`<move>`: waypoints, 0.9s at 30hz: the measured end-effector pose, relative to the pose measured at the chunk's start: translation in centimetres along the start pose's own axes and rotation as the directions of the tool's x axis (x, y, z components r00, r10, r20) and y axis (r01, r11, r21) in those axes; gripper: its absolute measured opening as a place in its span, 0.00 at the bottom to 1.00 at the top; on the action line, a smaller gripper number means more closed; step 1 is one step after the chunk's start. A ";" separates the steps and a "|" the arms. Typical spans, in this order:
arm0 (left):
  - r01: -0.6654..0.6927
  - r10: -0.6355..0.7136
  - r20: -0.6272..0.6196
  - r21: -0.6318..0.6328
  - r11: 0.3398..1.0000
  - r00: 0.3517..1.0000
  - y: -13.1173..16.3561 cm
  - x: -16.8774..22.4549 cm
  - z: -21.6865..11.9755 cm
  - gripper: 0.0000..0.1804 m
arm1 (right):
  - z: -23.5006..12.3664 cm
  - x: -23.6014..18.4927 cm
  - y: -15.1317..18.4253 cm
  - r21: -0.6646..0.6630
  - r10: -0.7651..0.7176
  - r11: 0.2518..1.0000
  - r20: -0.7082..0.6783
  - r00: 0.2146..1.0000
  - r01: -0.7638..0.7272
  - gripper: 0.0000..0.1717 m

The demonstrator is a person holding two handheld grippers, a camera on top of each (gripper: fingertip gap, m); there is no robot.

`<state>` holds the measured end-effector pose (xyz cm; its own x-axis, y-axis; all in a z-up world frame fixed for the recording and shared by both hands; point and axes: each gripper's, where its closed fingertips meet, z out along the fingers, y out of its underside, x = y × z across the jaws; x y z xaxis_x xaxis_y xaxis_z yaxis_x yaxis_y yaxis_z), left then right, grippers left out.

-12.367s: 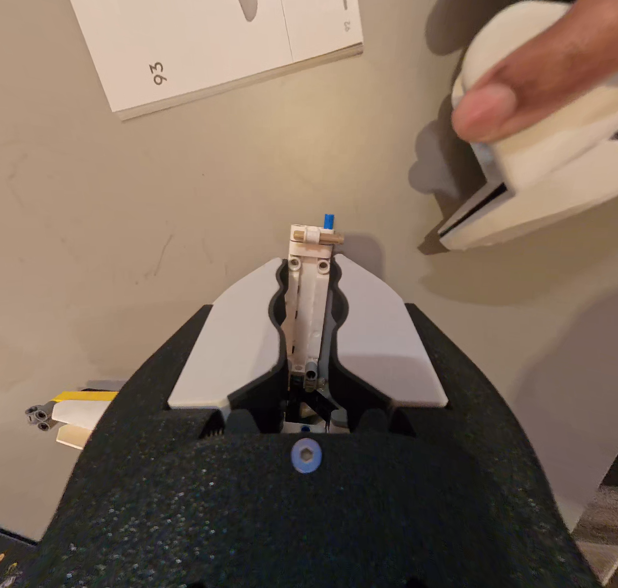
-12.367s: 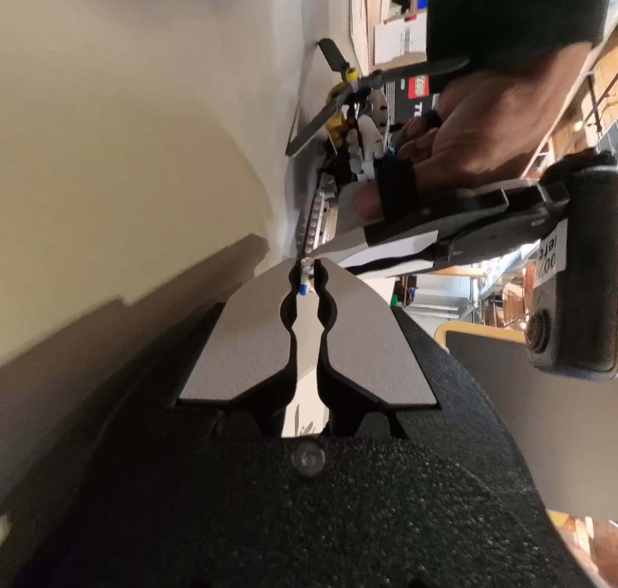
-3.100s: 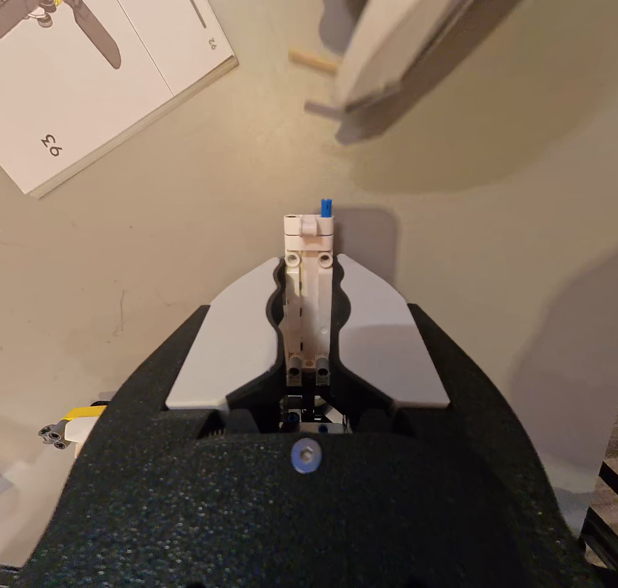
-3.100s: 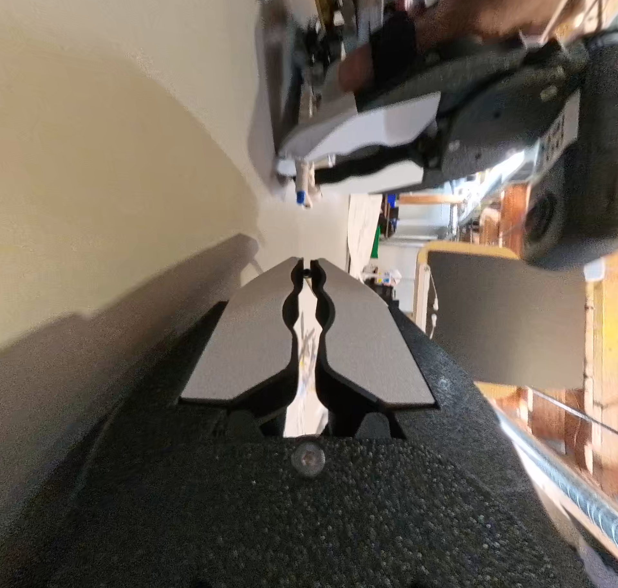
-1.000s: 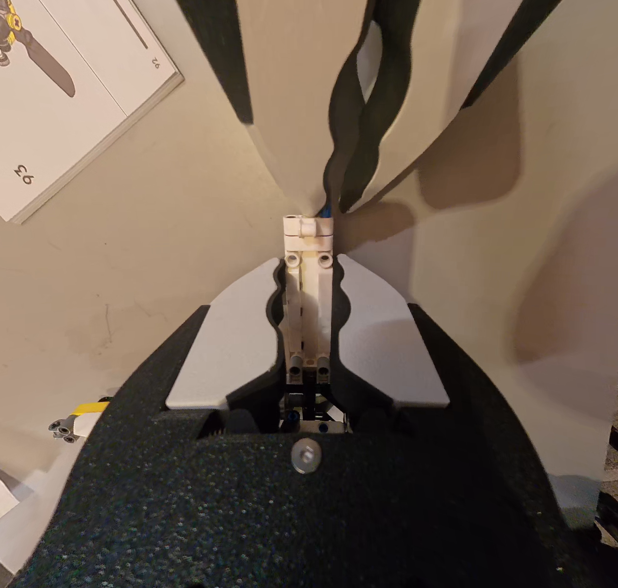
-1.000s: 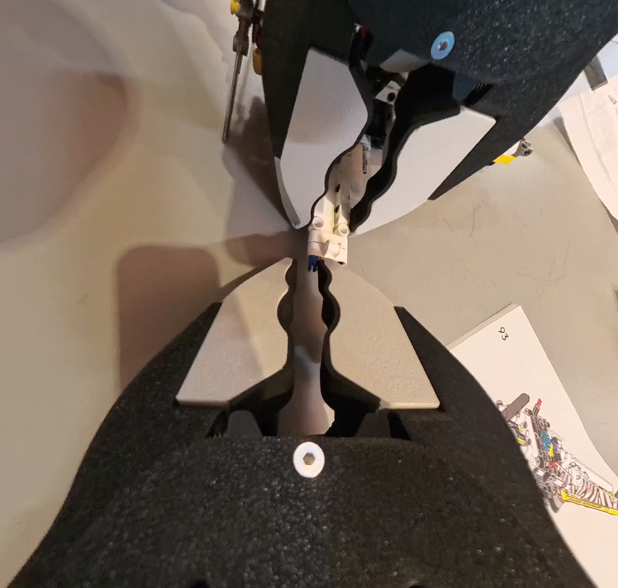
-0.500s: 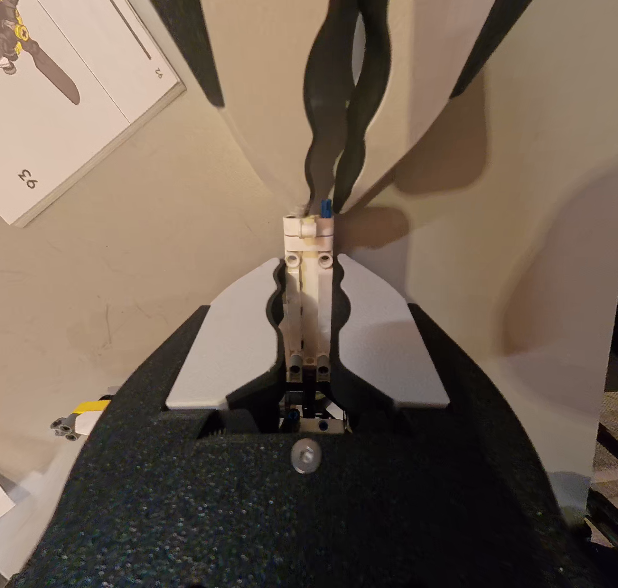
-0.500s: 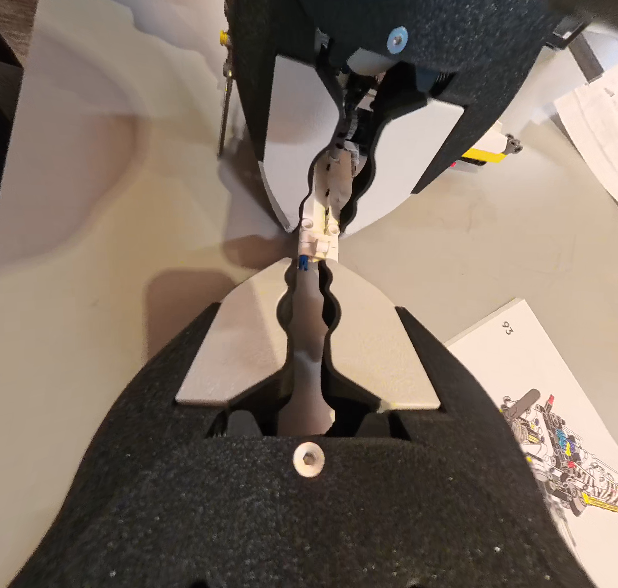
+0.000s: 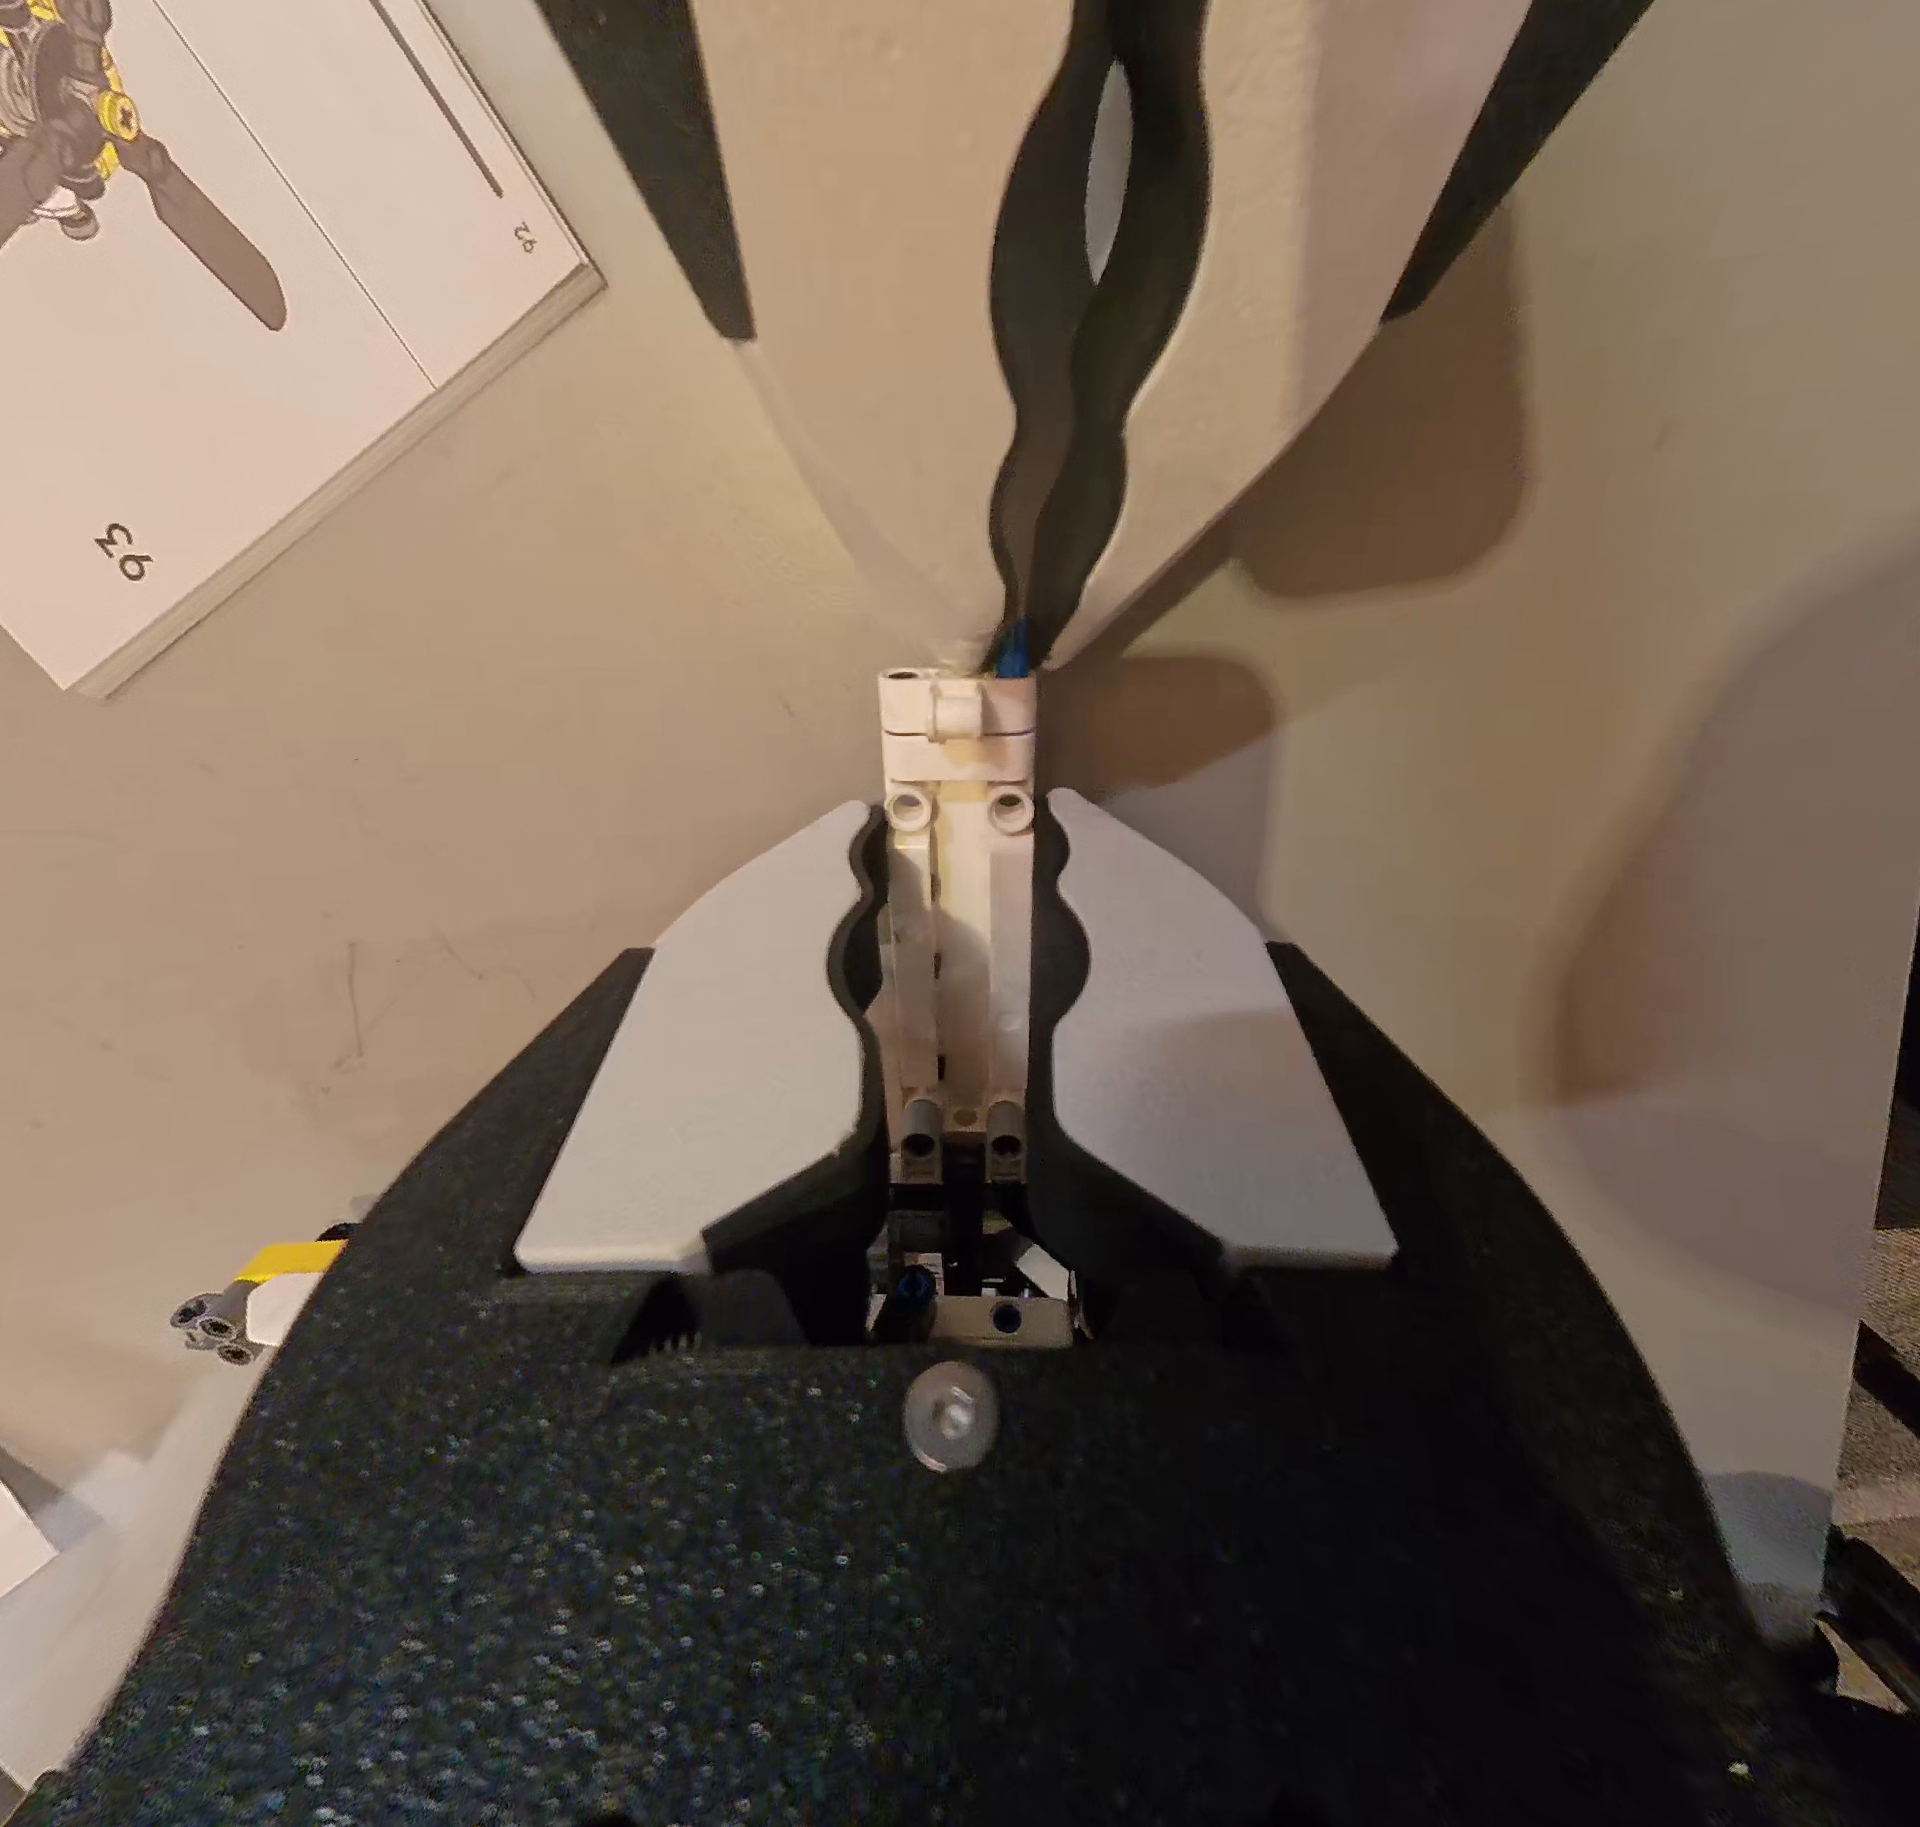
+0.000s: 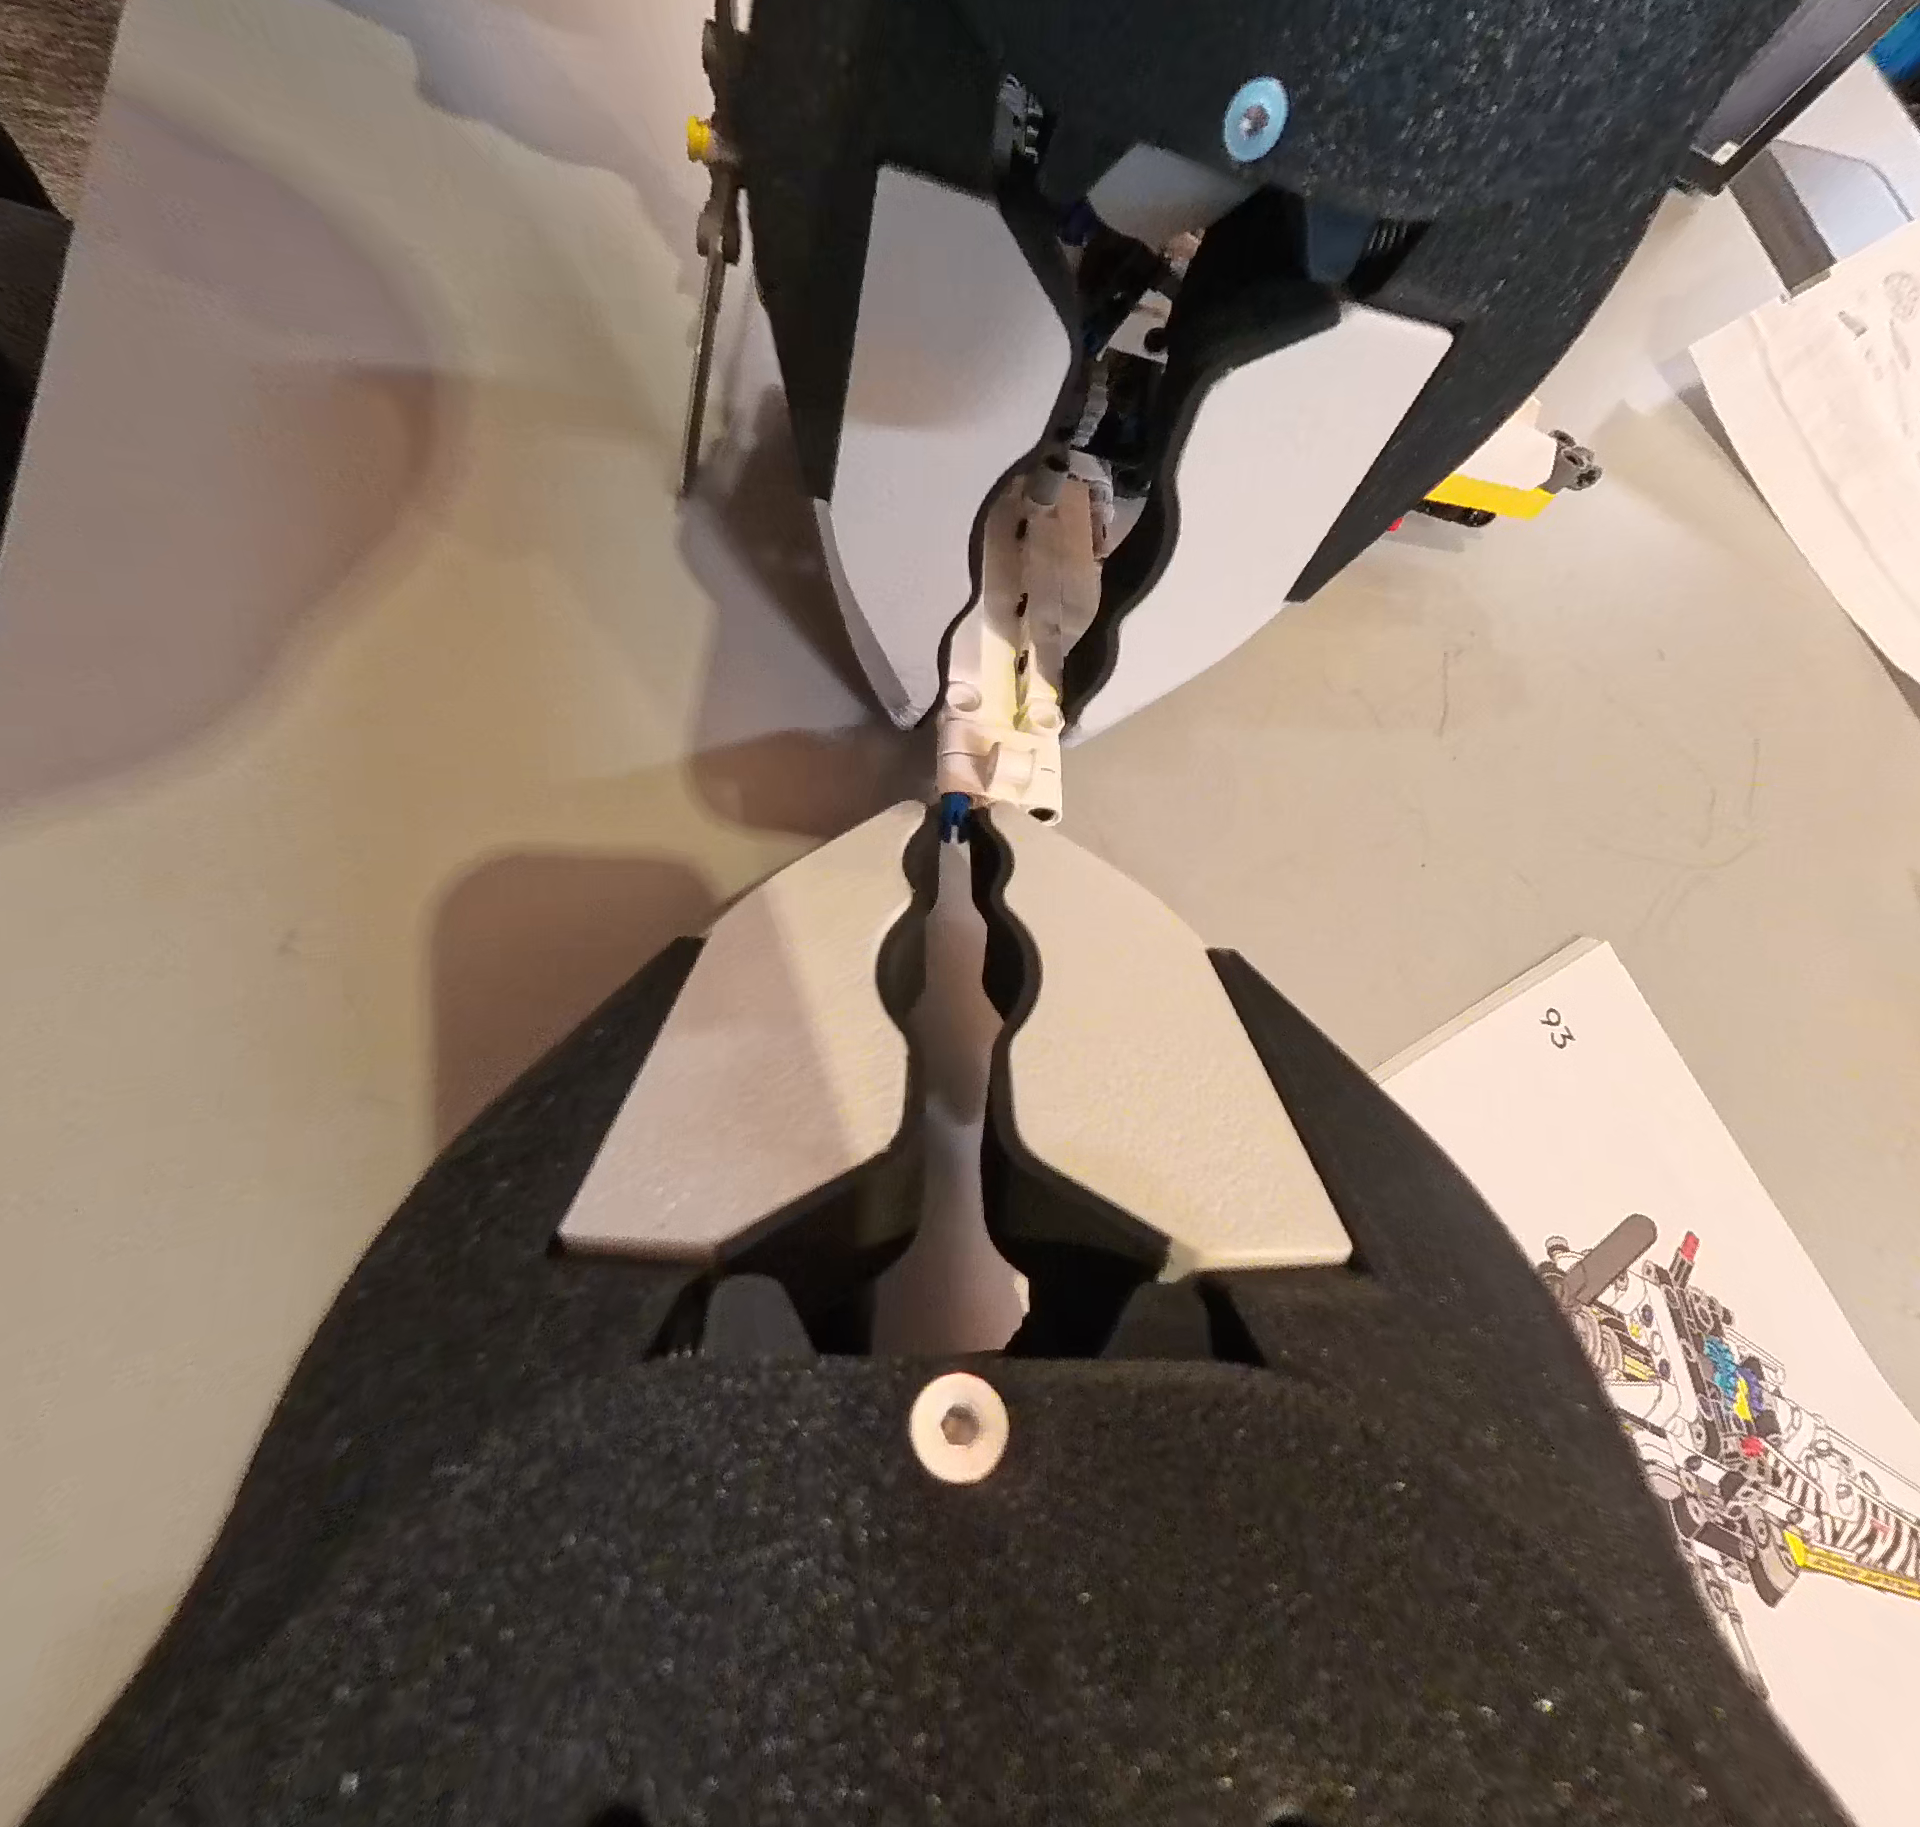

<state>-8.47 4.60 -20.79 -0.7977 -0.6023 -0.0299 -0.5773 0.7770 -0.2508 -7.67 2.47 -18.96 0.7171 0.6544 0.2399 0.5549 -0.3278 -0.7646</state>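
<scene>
My left gripper (image 9: pixel 961 811) is shut on a long white brick-built assembly (image 9: pixel 961 925), whose end block sticks out past the fingertips. A small blue pin (image 9: pixel 1016 650) stands out of that end. My right gripper (image 10: pixel 961 821) faces the left one tip to tip. Its fingertips are closed on the blue pin (image 10: pixel 953 814), just short of the white assembly (image 10: pixel 1003 728). In the left wrist view the right gripper (image 9: pixel 1023 634) comes down from the top, its tips pinched on the pin. The left gripper (image 10: pixel 992 723) fills the top of the right wrist view.
An open instruction booklet (image 9: pixel 260 271) lies on the beige table at upper left; it also shows in the right wrist view (image 10: pixel 1662 1258). Yellow and white brick parts (image 9: pixel 260 1289) lie at the left. A grey propeller blade (image 10: pixel 712 219) and loose paper sheets (image 10: pixel 1829 427) lie behind.
My right gripper's jaws have narrowed from standing open around the blue pin to pinching it. The left gripper keeps its hold on the white assembly, which has not moved.
</scene>
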 end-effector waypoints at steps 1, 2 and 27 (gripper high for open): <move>0.002 -0.002 0.000 0.001 1.000 1.000 0.0 0.0 0.0 0.16 | 0.0 0.0 0.0 -0.001 0.000 1.000 -0.001 1.000 0.000 0.03; 0.003 -0.003 0.001 0.002 1.000 1.000 0.0 0.0 0.0 0.16 | 0.0 0.0 0.0 0.000 0.001 1.000 0.000 1.000 -0.001 0.03; -0.001 0.001 -0.001 -0.005 1.000 1.000 -0.1 0.1 -0.1 0.16 | -0.1 -0.1 -0.1 0.008 -0.022 1.000 0.011 1.000 0.022 0.03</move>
<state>-8.53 4.52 -20.67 -0.7983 -0.6015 -0.0291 -0.5776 0.7785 -0.2457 -7.76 2.41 -18.82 0.7002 0.6686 0.2502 0.5671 -0.3080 -0.7639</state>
